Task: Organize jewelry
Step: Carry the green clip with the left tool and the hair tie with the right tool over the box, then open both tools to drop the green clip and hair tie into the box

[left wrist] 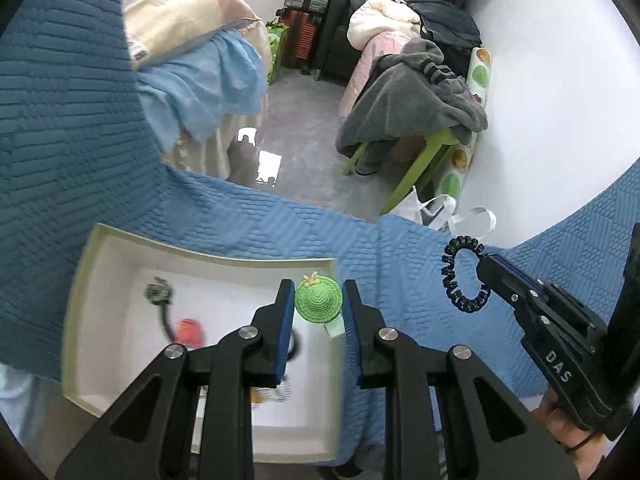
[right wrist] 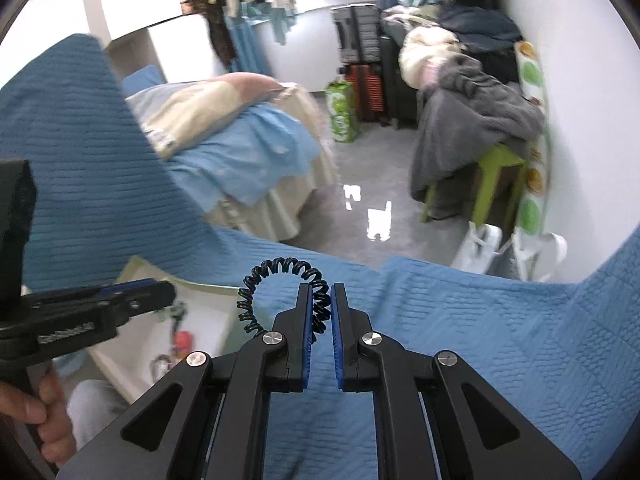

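Green crocheted hat clip pinched in left claw, above white tray.

Both black grippers, left gripper and right gripper, are showing blue finger pads, silver pivot screws and white lettering at the frames' lower edges.
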